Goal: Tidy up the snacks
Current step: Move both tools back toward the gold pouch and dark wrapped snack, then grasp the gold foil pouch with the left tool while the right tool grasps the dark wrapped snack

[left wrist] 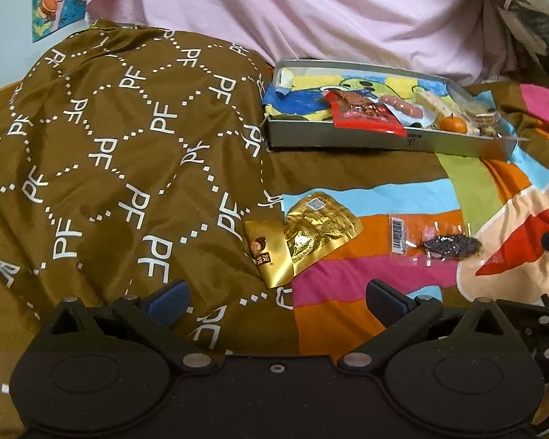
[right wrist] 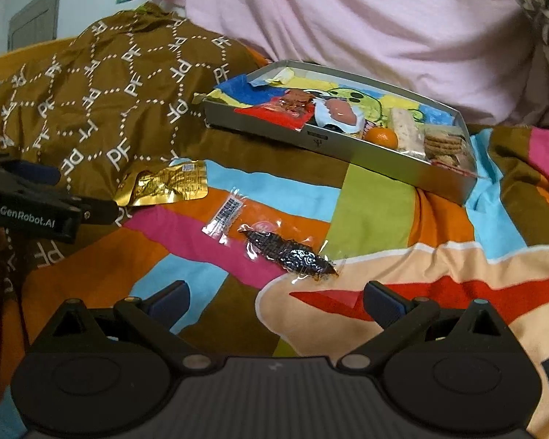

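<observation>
Left claw, right claw: both agape, empty.

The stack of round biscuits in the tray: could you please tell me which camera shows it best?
The right wrist view shows it best: the stack of round biscuits sits at the near right end of the grey tray, ridged edges clearly visible. In the left wrist view it is a small, blurred patch at the tray's far right corner, beyond the orange fruit.

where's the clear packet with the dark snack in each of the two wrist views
Left wrist: the clear packet with the dark snack lies right of centre on the colourful sheet, right of the gold packets.
Right wrist: it lies near the middle, just ahead of the open right gripper.
Shared landmark: the grey snack tray sits beyond it in both.
</observation>
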`<state>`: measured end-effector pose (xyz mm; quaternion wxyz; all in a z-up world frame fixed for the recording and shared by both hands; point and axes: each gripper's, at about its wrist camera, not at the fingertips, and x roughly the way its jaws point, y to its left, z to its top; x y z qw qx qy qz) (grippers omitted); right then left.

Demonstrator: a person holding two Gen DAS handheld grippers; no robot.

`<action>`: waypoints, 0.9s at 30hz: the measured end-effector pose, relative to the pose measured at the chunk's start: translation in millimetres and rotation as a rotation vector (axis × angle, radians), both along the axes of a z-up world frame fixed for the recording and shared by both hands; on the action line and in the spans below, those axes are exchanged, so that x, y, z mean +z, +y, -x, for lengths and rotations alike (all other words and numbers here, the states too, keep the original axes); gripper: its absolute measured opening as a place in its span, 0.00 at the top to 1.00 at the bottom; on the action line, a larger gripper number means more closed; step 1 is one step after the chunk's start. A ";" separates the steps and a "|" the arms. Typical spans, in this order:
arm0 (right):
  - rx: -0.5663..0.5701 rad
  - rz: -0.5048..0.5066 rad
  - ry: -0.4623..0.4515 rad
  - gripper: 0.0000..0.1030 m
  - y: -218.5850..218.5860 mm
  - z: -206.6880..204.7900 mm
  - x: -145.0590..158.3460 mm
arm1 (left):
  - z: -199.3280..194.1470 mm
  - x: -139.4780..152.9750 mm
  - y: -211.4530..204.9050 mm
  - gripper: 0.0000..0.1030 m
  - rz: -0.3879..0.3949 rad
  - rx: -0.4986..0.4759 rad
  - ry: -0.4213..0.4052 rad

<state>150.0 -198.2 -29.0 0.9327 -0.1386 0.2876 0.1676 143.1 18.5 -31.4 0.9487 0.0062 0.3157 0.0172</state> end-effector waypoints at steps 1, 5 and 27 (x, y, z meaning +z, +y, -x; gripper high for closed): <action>0.017 0.018 -0.005 0.00 0.5 -0.4 -0.3 | -1.8 -0.2 0.0 0.01 -0.006 -0.006 0.000; 0.074 0.099 -0.038 0.00 0.8 -7.8 -2.1 | -11.3 0.1 -2.7 0.01 -0.045 -0.049 -0.003; 0.271 0.015 0.008 0.00 0.5 -85.2 -28.3 | -99.9 -10.2 -18.0 0.01 -0.193 -0.372 0.125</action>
